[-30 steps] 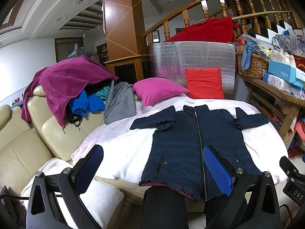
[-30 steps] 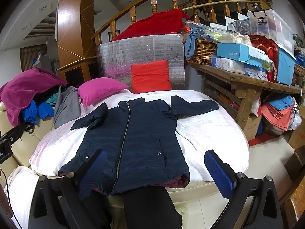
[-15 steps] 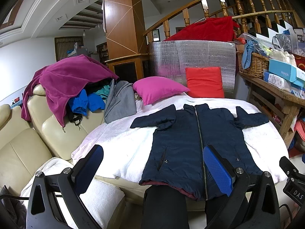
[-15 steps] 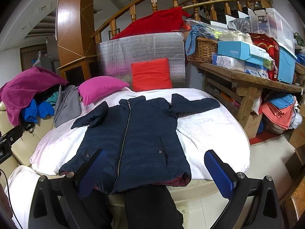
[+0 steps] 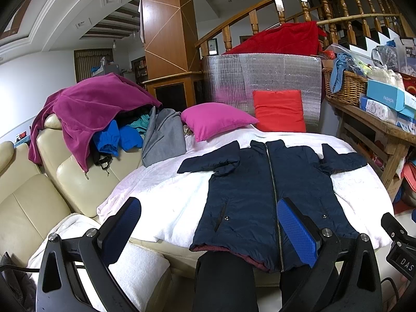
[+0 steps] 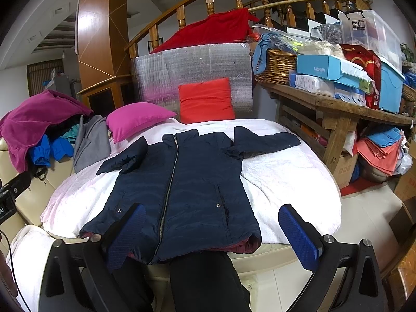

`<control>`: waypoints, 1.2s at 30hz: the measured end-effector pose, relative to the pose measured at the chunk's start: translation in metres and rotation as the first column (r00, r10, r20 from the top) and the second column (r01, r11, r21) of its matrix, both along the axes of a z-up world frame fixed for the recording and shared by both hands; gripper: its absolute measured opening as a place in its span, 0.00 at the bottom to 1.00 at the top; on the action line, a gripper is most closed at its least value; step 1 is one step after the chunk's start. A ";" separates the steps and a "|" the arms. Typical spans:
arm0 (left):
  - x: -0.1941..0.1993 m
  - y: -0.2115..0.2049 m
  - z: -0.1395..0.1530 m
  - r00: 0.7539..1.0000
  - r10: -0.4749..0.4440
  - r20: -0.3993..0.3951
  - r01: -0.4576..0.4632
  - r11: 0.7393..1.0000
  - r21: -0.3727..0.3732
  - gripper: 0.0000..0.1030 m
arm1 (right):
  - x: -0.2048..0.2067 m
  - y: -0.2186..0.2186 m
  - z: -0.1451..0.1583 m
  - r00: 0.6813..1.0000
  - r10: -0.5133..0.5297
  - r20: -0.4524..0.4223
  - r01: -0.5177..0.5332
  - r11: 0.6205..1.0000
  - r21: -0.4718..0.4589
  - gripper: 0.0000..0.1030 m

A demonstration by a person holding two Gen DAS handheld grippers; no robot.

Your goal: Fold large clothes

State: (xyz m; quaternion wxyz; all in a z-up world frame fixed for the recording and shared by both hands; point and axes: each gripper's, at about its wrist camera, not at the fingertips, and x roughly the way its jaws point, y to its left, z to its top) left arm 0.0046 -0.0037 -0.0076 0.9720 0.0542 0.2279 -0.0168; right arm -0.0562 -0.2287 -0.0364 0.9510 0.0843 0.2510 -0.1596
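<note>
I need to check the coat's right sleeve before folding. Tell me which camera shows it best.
The right wrist view: the navy coat's right sleeve lies stretched out on the white cover, seen whole. In the left wrist view the same sleeve sits farther off and looks shorter.

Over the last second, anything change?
Nothing visibly changed. The jacket lies flat and zipped on the white cover, sleeves out to the sides. Left gripper and right gripper hover short of the hem, jaws open and empty.
</note>
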 end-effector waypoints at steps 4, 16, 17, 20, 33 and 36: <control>-0.001 0.001 -0.001 1.000 -0.001 -0.001 0.001 1.000 0.000 1.00 | 0.000 0.001 -0.001 1.000 -0.001 -0.002 0.001 1.000 0.002 1.00; 0.007 -0.003 -0.005 1.000 -0.002 -0.016 0.002 1.000 0.009 1.00 | 0.005 -0.007 0.000 1.000 -0.011 -0.012 0.011 1.000 0.002 1.00; 0.010 -0.004 -0.006 1.000 -0.002 -0.020 0.003 1.000 0.012 1.00 | 0.006 -0.009 0.000 1.000 -0.015 -0.013 0.015 1.000 0.003 1.00; 0.019 -0.009 -0.009 0.999 0.000 -0.035 0.001 1.000 0.019 1.00 | 0.012 -0.022 0.000 0.999 -0.033 -0.017 0.034 0.999 0.011 1.00; 0.151 -0.046 -0.066 0.950 -0.040 -0.309 0.038 0.999 -0.012 1.00 | 0.093 -0.154 0.001 0.996 -0.092 -0.014 0.093 0.983 0.156 1.00; 0.216 -0.062 -0.110 0.892 -0.023 -0.452 0.023 1.000 -0.007 1.00 | 0.137 -0.218 -0.017 0.997 -0.068 -0.036 0.076 0.949 0.305 1.00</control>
